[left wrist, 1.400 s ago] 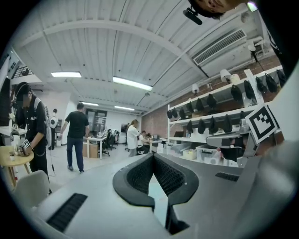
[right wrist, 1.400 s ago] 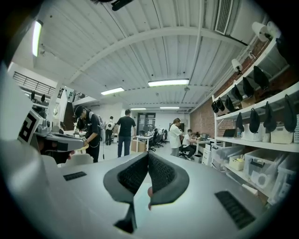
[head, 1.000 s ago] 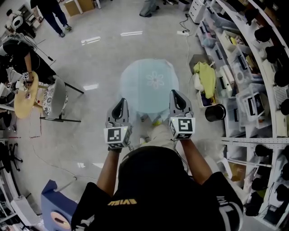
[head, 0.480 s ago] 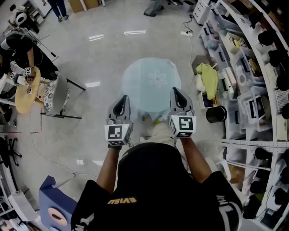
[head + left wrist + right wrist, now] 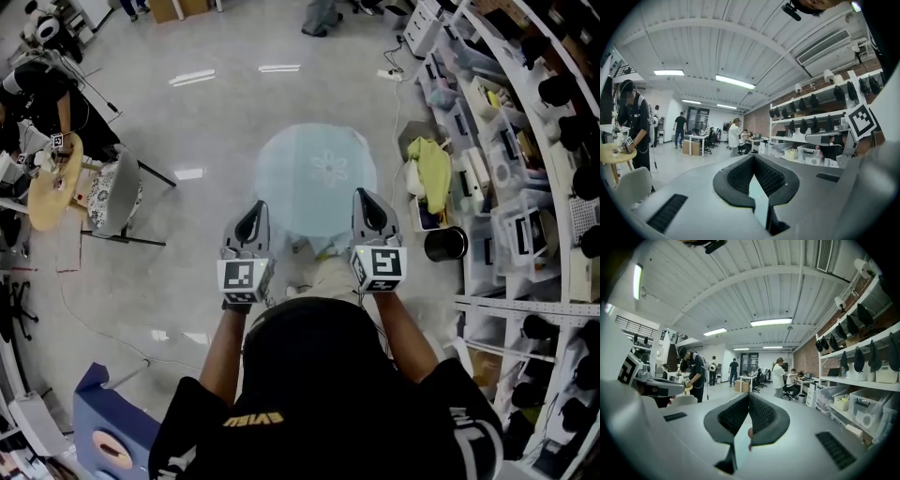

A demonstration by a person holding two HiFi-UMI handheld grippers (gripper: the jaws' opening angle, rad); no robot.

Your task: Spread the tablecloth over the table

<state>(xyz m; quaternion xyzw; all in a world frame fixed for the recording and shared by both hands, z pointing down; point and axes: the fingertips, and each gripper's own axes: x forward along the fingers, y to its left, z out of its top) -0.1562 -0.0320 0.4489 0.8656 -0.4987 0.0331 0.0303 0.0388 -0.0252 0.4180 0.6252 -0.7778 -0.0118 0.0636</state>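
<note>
A pale blue tablecloth (image 5: 317, 178) with a white flower print lies spread in a rounded shape in front of me, and it hides whatever is beneath it. My left gripper (image 5: 252, 216) holds the near left edge, and my right gripper (image 5: 371, 202) holds the near right edge. Both point level. In the left gripper view the left gripper (image 5: 753, 161) is shut on a strip of the tablecloth (image 5: 757, 197). The right gripper (image 5: 747, 399) pinches the tablecloth (image 5: 740, 441) in the same way in the right gripper view.
Shelving (image 5: 525, 187) with bins runs down the right side, with a yellow-green cloth (image 5: 432, 167) and a black bucket (image 5: 442, 244) at its foot. At the left are a chair (image 5: 112, 202) and a round wooden table (image 5: 49, 187) with a person at it. A blue box (image 5: 101, 439) sits behind me.
Both grippers and the tablecloth stay as they were. A person at the top left has walked out of the head view.
</note>
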